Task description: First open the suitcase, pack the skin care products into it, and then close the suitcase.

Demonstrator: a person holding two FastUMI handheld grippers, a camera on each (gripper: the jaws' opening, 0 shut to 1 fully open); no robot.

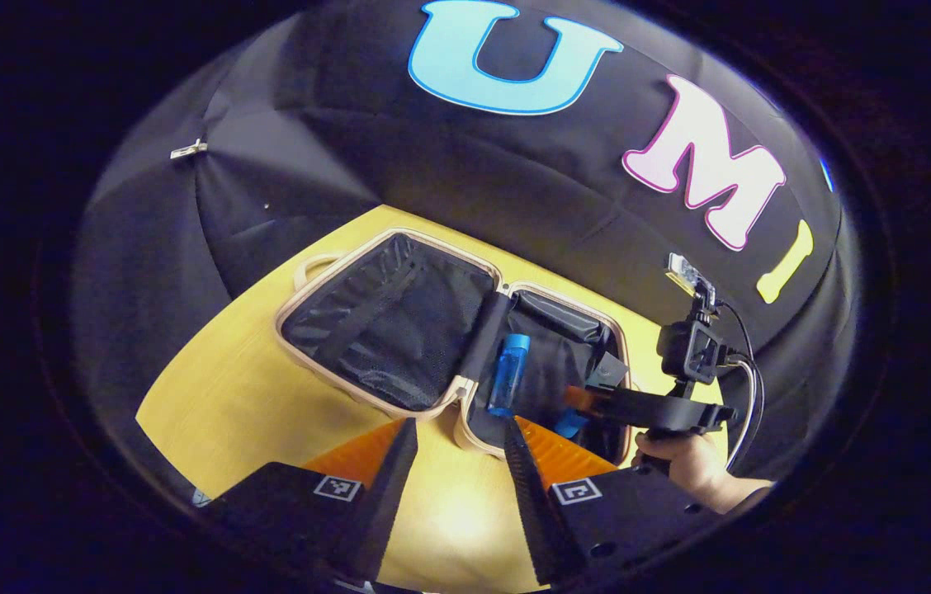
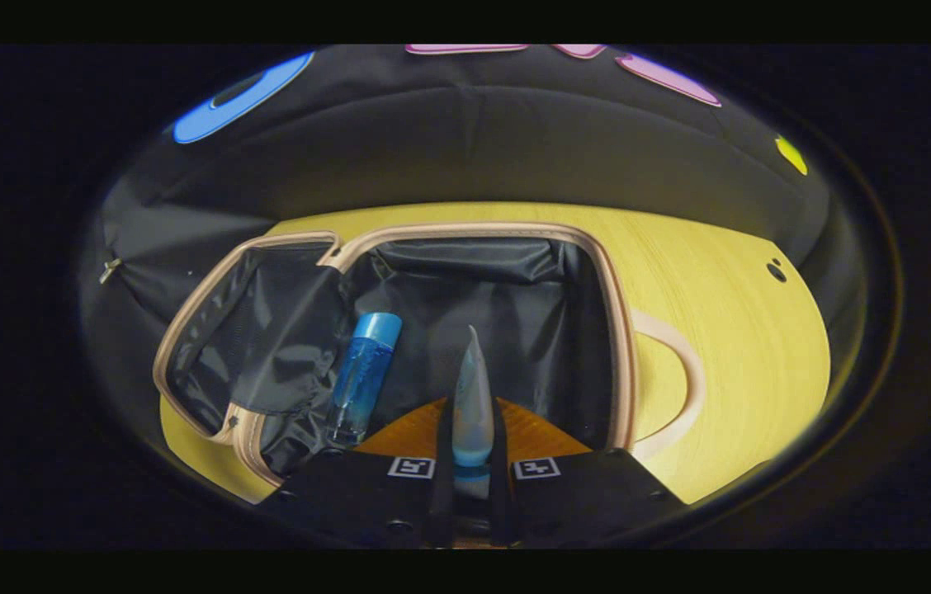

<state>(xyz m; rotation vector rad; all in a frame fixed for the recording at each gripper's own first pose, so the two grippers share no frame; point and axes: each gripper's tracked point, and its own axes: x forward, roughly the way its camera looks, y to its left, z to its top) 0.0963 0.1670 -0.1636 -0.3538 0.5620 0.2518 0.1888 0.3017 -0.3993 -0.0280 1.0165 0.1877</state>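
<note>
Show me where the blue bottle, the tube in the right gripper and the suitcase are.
blue bottle (image 2: 361,381): right gripper view, mid body.
tube (image 2: 472,396): right gripper view, mid body.
suitcase (image 1: 389,332): left gripper view, lid's lining.

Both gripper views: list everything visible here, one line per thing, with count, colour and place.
suitcase: one, beige shell, black lining, open on the table
blue bottle: one, clear blue with blue cap, lying inside the suitcase
tube: one, pale with blue end, between the right gripper's fingers, over the suitcase
table: one, yellow wood
left gripper: one, fingers apart, above the table
right gripper: one, closed on the tube
hand: one, holding the right gripper
</note>
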